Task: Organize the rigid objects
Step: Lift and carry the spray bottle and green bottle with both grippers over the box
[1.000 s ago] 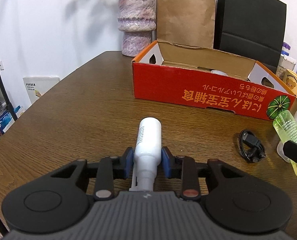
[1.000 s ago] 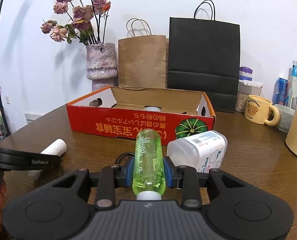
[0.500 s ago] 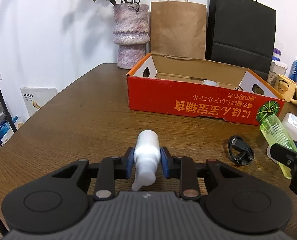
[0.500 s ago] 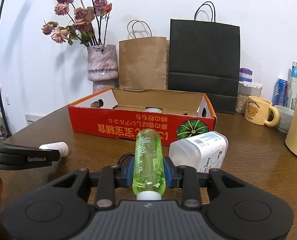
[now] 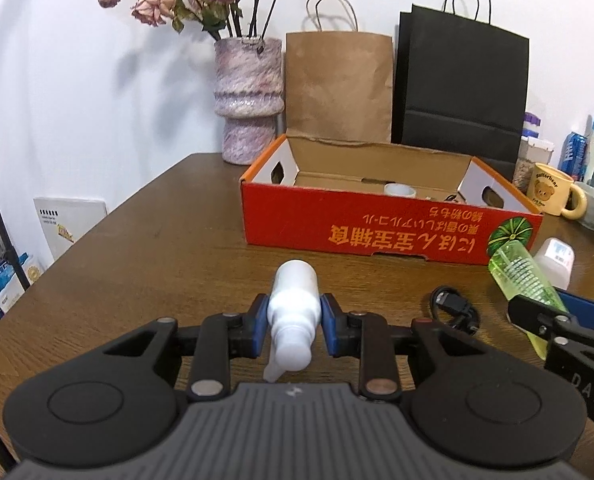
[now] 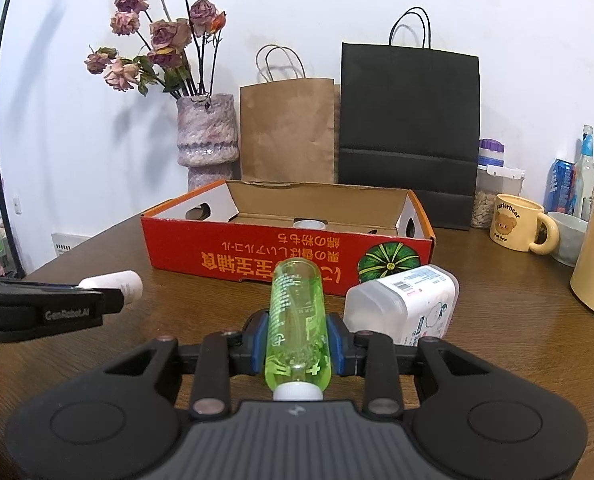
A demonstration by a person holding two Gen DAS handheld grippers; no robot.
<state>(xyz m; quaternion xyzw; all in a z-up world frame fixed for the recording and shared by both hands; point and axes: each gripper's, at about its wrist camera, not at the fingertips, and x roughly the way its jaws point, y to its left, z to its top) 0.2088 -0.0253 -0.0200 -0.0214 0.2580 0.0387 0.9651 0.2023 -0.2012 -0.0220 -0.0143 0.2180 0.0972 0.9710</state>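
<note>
The left hand-held gripper (image 5: 293, 326) clamps a white bottle (image 5: 294, 308), the right hand-held gripper (image 6: 297, 338) a green bottle (image 6: 297, 320); the red box (image 5: 377, 232) lies ahead of both

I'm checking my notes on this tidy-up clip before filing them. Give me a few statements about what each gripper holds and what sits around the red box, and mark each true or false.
1. The left gripper is shut on a white spray bottle. True.
2. The right gripper is open and holds nothing. False: it is shut on a green bottle.
3. The red box stands open on the table. True.
4. The black cable lies inside the red box. False: it lies on the table in front of the box.
5. A yellow bear mug stands right of the box. True.
</note>
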